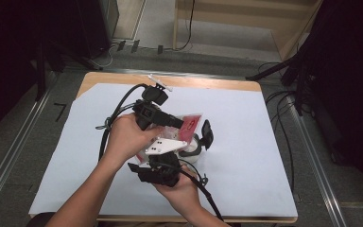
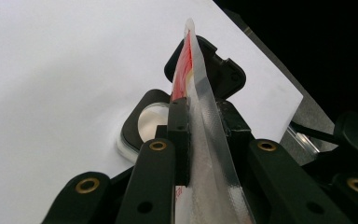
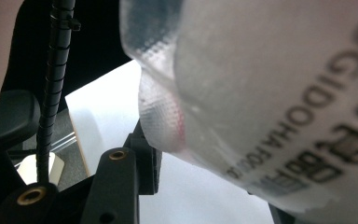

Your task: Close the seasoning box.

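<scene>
A clear plastic pouch (image 1: 190, 124) with a red printed face hangs above the middle of the table. My left gripper (image 1: 180, 124) is shut on its sealed edge; in the left gripper view the pouch (image 2: 205, 140) stands edge-on between the pads (image 2: 179, 135). Below it sits a small white container (image 1: 192, 150) with its black hinged lid (image 1: 207, 134) open, seen past the jaws as the container (image 2: 149, 123). My right gripper (image 1: 185, 150) comes in from the near side. In its own view the pouch (image 3: 270, 93) bulges against the left pad (image 3: 147, 161) and hides the other jaw.
White paper (image 1: 246, 161) covers a wooden board (image 1: 208, 82) on the table. Black cables (image 1: 283, 127) run over the floor at the right. Dark stands and gear (image 1: 42, 56) line the far left and right sides.
</scene>
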{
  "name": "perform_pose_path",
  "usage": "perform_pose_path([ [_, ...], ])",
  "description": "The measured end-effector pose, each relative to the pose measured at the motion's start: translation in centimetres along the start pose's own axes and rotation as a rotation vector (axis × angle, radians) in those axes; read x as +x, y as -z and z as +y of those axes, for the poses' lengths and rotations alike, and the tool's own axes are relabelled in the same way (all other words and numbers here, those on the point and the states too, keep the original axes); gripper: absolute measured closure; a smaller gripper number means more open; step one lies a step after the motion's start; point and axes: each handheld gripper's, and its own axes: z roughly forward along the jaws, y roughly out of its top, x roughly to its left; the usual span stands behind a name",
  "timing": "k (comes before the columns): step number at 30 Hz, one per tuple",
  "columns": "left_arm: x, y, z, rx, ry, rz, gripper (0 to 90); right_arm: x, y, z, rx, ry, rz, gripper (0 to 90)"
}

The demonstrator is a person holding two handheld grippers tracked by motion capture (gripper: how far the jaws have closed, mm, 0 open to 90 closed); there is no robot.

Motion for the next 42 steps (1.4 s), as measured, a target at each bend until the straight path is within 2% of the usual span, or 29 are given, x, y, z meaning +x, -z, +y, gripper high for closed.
perform_pose_path([
  [3, 0.09, 0.04, 0.04, 0.003, -0.005, -0.003, 79.0, -0.04, -0.02, 0.0, 0.004, 0.015, 0.006, 57.2],
  [6, 0.07, 0.02, 0.08, 0.002, -0.003, -0.005, 78.9, 0.06, -0.1, -0.03, 0.014, 0.044, -0.008, 58.8],
  [8, 0.02, 0.01, 0.11, 0.002, -0.003, -0.005, 78.9, 0.04, -0.07, 0.0, 0.018, 0.045, -0.011, 61.3],
  [10, -0.03, 0.01, 0.12, 0.001, -0.006, -0.003, 78.8, -0.02, -0.04, 0.02, 0.018, 0.04, -0.016, 63.5],
  [34, 0.08, -0.01, 0.1, -0.007, 0.004, -0.004, 78.6, -0.4, 0.11, 0.14, 0.013, 0.003, 0.007, 66.3],
  [42, -0.11, 0.06, 0.14, -0.016, -0.002, -0.004, 77.8, -0.46, 0.26, 0.32, 0.012, -0.023, 0.008, 66.3],
])
